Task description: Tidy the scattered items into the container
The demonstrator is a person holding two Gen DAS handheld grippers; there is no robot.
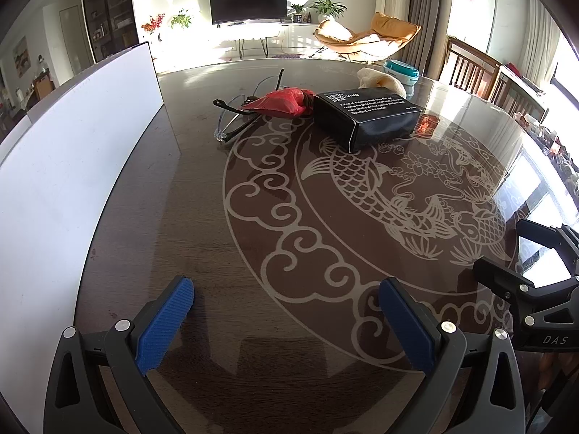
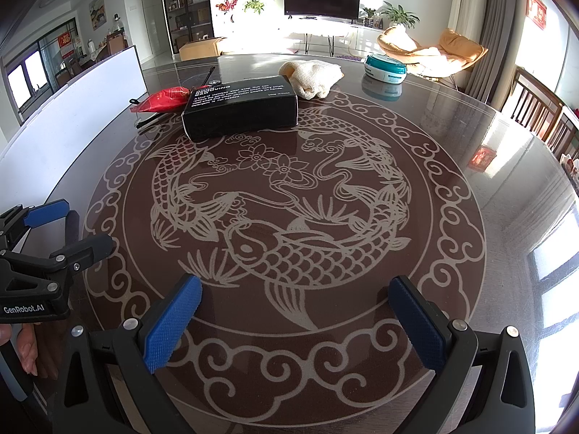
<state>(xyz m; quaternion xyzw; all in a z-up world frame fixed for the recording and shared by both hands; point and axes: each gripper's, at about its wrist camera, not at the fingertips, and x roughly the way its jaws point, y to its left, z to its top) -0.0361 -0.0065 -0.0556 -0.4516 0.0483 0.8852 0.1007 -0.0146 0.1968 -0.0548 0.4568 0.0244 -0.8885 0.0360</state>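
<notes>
Blue-padded jaws of the left gripper point(image 1: 286, 311) stand spread wide and empty, low over a dark glossy worktop point(image 1: 202, 224) printed with pale fish and cloud scrolls. To its right, the right gripper point(image 2: 295, 307) hovers the same way, jaws parted and grasping nothing. In the right wrist view, fingertips point(image 2: 27, 352) of a person's hand show at the lower left, beneath the left gripper's body.

Along the left edge of the worktop stands a white container point(image 1: 72, 152); only its plain outer wall is visible, so its contents cannot be told.

The scattered items lie together at the far side of the worktop, well apart from both grippers. A black box point(image 1: 365, 115) with white lettering lies flat near the middle. Just left of it, touching it, sits a red pouch point(image 1: 280, 103). The pouch rests on a pair of clear glasses point(image 1: 231, 119) with dark arms, which lie nearest the container's far end. Behind the box is a crumpled cream cloth point(image 2: 313, 74), close to the box's rear edge. Further right and apart from the cloth sits a round teal and white tub point(image 2: 385, 68), lid on, mirrored in the shiny surface.
</notes>
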